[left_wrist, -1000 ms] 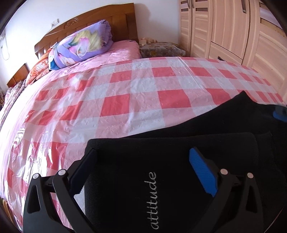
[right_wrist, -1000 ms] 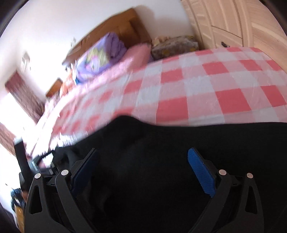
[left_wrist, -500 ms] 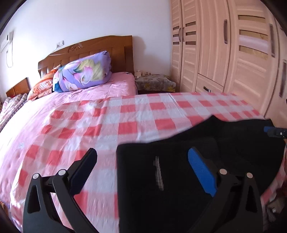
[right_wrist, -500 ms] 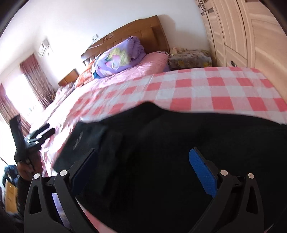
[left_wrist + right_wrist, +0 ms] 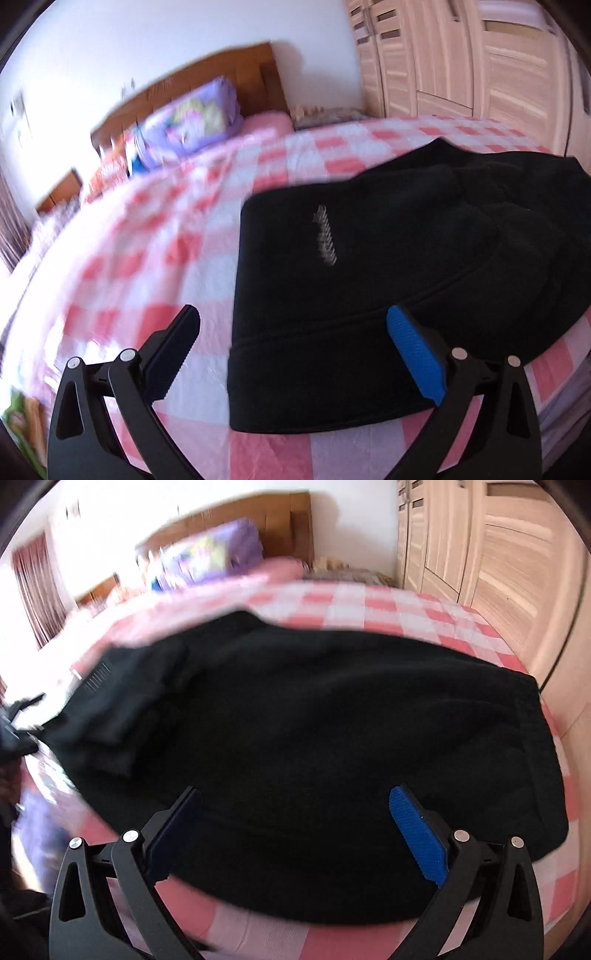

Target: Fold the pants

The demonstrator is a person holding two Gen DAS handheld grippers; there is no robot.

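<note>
So the black pants are lying folded in a thick pile on the bed, on the pink-and-white checkered cover near the edge closest to the cameras. Left gripper has its fingers spread wide open with nothing between them, hovering over the left end of the pile. Right gripper is the same deal, fingers wide apart and empty, sitting above the middle of the fabric.

The left wrist view gets you the light lettering on the top layer of the pants, too blurry to read, plus a clean straight left edge of the fold. In the right wrist view that lettering is just a smudge off at the far left, but you see the pile's whole width, and its right end reaching toward the wardrobe. A purple pillow sits by the wooden headboard in both.
</note>
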